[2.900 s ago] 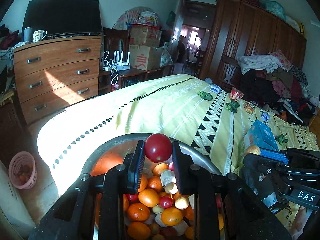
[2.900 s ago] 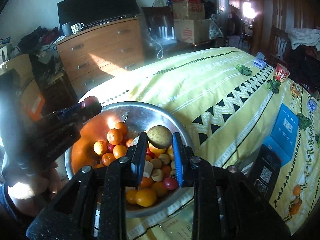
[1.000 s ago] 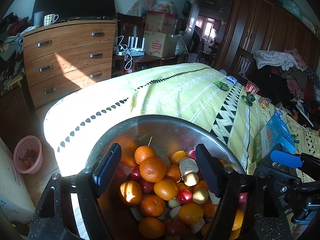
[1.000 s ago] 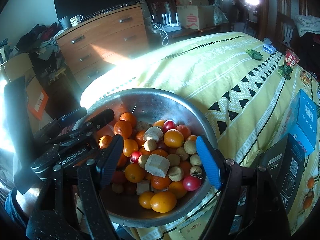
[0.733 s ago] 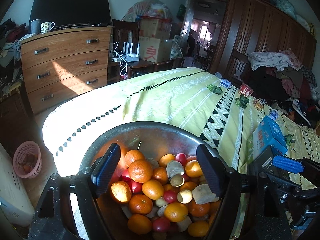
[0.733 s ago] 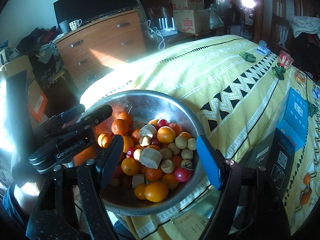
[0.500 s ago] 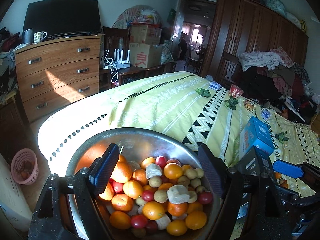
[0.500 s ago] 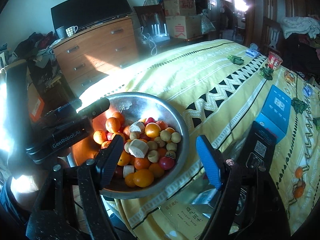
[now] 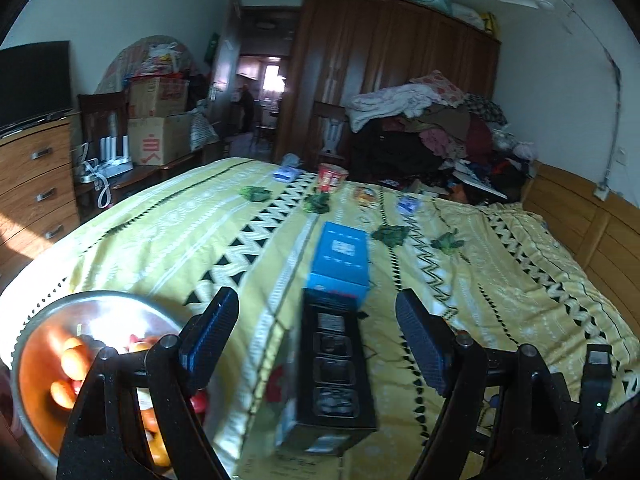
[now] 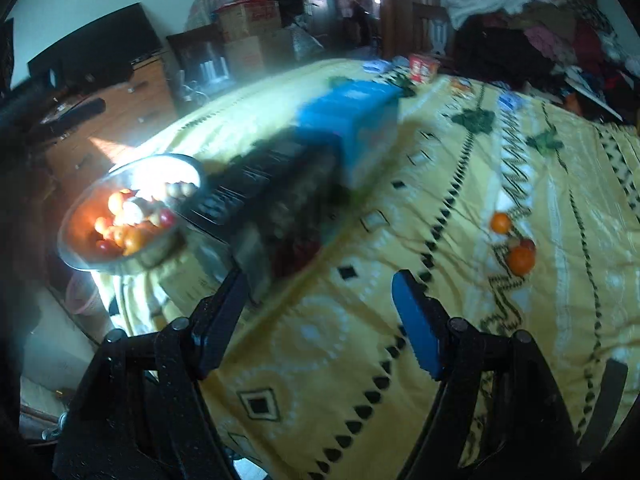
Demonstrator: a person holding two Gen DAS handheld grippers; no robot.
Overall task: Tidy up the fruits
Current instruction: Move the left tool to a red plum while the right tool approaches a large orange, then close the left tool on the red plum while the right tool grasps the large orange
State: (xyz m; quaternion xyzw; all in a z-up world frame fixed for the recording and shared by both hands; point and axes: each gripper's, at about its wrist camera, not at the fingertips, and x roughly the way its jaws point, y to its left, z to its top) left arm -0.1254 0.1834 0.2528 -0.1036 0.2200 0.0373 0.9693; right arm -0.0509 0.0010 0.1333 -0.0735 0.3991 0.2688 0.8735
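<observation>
Yellow bedspread (image 9: 208, 240) with black zigzag and diamond bands. Silver bowl (image 10: 80, 256) holding orange and red fruit; two loose oranges (image 10: 520, 260), blurred, possibly tangerines. Blue box (image 9: 340, 260) beside a black box (image 9: 336, 376).

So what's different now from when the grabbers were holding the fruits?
Both let go: the left gripper dropped its red fruit and the right gripper its brownish one, apparently into the metal bowl. Both are open and empty, and have swung right, away from the bowl, toward the loose oranges on the bedspread. The bowl, blue box and black box stayed put.
</observation>
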